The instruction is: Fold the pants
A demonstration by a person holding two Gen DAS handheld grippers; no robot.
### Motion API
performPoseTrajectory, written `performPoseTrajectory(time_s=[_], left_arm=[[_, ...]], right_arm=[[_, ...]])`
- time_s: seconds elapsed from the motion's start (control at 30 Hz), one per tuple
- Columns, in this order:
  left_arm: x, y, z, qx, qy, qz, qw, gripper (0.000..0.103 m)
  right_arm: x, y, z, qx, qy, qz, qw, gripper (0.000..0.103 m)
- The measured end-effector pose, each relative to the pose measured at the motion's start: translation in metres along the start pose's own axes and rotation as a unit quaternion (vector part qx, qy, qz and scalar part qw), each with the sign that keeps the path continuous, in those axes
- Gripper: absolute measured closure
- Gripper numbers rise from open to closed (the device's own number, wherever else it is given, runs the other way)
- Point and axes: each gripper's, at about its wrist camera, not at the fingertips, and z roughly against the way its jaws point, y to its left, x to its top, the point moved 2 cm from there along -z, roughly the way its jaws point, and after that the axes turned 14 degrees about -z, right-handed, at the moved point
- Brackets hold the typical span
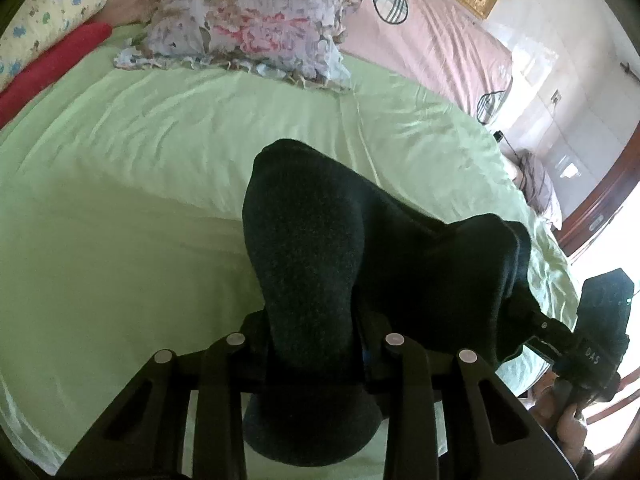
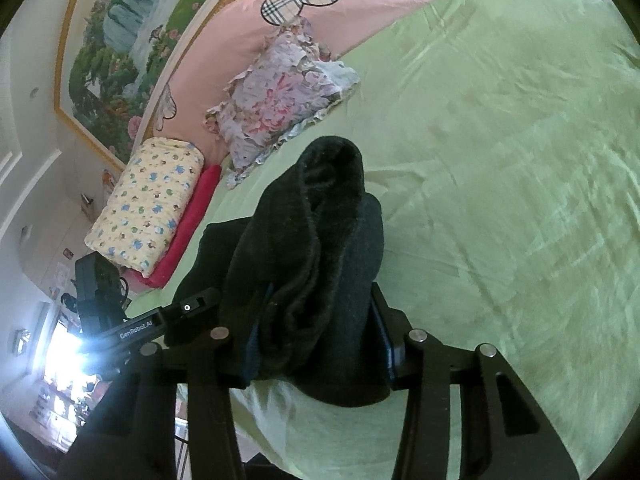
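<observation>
Green bedsheet (image 1: 160, 208) spread wide, dark pants (image 1: 320, 264) lifted over it between two handheld grippers.

Bunched thick fabric fills each clamp: the left gripper (image 1: 316, 344) is clenched on one gathered end, the right gripper (image 2: 316, 320) pinches another wad, its blue pads (image 2: 385, 344) pressed against the cloth. Holding both ends off the sheet looks meant to let the garment hang so it can be laid flat for a fold; no fold is visible yet. Beyond lie a floral pillow (image 1: 248, 28), a red roll (image 1: 52, 68) beside a patterned bundle (image 2: 148, 204), and a pink headboard cover (image 1: 432, 32) under a framed painting (image 2: 132, 40). Fingertips are buried in cloth, waistband and legs cannot be told apart, and bright window glare washes out the room's edge.
</observation>
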Motion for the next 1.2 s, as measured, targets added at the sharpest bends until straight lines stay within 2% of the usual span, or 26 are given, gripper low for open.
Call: performPoseTrajectory(time_s=[0.3,0.6,0.87,1.2], left_arm=[[0.0,0.016,0.027,0.002,-0.025,0.019,0.9995,0.073],[0.01,0.05,0.042,0.023,-0.046,0.044,0.9977,0.073],[0.026,0.084,0.042,0.049,-0.054,0.06,0.9955,0.073],[0.061,0.114,0.025,0.084,-0.061,0.059,0.9929,0.073]], right_arm=[[-0.003,0.018,-0.007,0.018,0.013,0.008,1.0,0.057],[0.008,0.05,-0.031,0.035,0.024,0.039,0.998,0.057],[0.02,0.077,-0.069,0.047,0.038,0.063,0.996,0.057],[0.053,0.1,-0.116,0.055,0.045,0.077,0.995,0.057]])
